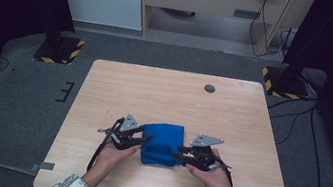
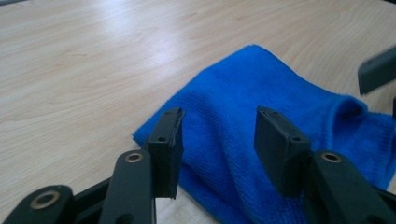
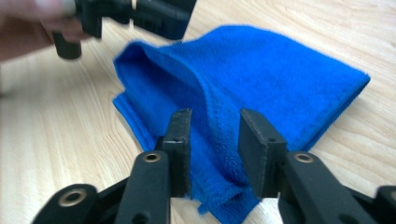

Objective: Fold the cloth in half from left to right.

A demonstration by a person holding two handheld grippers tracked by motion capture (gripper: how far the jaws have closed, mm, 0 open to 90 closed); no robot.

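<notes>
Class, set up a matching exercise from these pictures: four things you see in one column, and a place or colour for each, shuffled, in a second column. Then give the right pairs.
Things:
1. cloth
2. table
3. left gripper
4. right gripper

Places or colours:
A. pale wood grain
B. at the cloth's left edge in the high view, jaws apart
C. blue, folded, lying near the table's front edge
D. at the cloth's right edge in the high view, a raised fold between its parted jaws

Pairs: 1-C, 2-A, 3-B, 4-D
</notes>
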